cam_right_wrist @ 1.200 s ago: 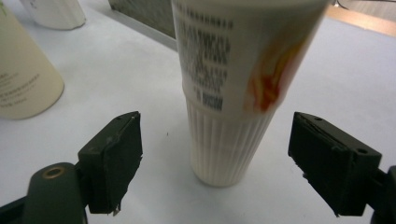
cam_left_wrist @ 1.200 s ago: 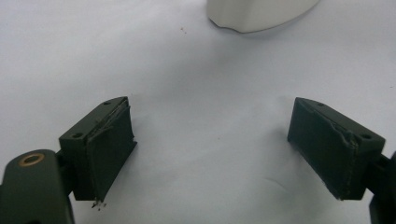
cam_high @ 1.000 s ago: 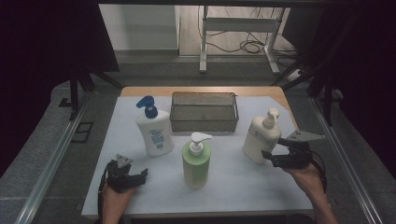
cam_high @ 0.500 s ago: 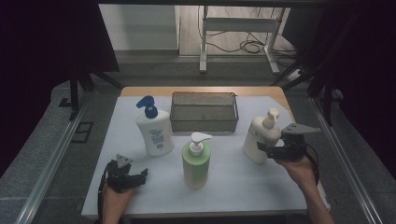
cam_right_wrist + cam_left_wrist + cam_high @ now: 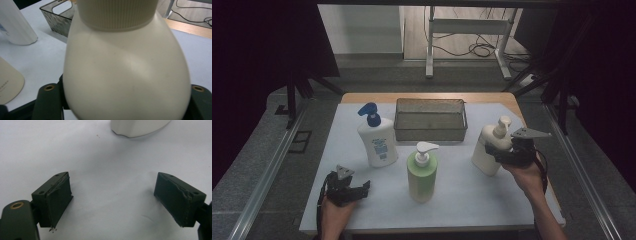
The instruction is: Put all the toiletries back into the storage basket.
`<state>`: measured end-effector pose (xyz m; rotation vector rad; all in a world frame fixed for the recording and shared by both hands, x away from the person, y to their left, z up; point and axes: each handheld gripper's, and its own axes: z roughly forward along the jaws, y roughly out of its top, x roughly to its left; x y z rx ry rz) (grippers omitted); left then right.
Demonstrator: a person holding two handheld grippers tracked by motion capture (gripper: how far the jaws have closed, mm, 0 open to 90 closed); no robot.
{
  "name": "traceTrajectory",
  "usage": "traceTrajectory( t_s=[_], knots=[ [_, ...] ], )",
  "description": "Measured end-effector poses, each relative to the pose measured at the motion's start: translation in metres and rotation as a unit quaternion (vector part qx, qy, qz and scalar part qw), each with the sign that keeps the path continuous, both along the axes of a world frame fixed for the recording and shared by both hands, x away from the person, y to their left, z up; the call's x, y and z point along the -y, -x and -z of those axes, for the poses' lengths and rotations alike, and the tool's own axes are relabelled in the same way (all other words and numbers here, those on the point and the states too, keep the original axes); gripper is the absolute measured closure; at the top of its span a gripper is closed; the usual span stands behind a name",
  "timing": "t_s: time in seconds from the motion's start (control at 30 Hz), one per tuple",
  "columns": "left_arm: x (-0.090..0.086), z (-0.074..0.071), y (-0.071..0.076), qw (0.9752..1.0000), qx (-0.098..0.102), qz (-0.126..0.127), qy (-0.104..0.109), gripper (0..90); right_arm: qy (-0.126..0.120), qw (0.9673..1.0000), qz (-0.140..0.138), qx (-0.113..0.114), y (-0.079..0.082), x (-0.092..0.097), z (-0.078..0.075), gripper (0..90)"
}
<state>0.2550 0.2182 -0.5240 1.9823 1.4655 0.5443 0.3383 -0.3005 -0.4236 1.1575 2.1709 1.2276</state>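
Note:
A cream pump bottle (image 5: pixel 488 150) stands at the right of the white table cover. My right gripper (image 5: pixel 495 154) has just been closing on it from the right. In the right gripper view the bottle's belly (image 5: pixel 125 70) sits between the two jaws and meets both of them. My left gripper (image 5: pixel 362 189) rests low at the front left, jaws wide open with only bare cover between them (image 5: pixel 117 202). A green pump bottle (image 5: pixel 422 175) stands in the middle front. Left of centre is a white bottle with a blue pump (image 5: pixel 377 140).
A grey mesh basket (image 5: pixel 430 131) sits at the back centre, its corner also in the right gripper view (image 5: pixel 53 17). The base of a pale bottle (image 5: pixel 137 127) lies ahead of the left jaws. Wooden table edge (image 5: pixel 512 100) at the back right.
My right gripper has moved left up to the cream bottle and its jaws now sit around it. The left hand and the other bottles have kept still.

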Motion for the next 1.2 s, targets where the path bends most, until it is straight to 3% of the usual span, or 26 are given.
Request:
traceTrajectory(
  t_s=[0.23, 0.53, 0.83, 1.2],
  knots=[
    [0.000, 0.000, 0.000, 1.0000, 0.000, 0.000, 0.000, 13.9, 0.017, 0.9998, -0.002, 0.004, -0.001, -0.002, -0.001, 36.4],
    [0.000, 0.000, 0.000, 1.0000, 0.000, 0.000, 0.000, 13.9, 0.021, 0.9998, 0.002, 0.002, 0.000, -0.003, -0.003, 37.3],
    [0.000, 0.000, 0.000, 1.0000, 0.000, 0.002, -0.001, 13.9, 0.029, 0.9994, -0.013, 0.012, 0.004, -0.008, -0.015, 37.4],
    [0.000, 0.000, 0.000, 1.0000, 0.000, 0.000, 0.000, 13.9, 0.021, 0.9989, -0.038, 0.016, 0.003, -0.021, -0.030, 37.6]
  ],
)
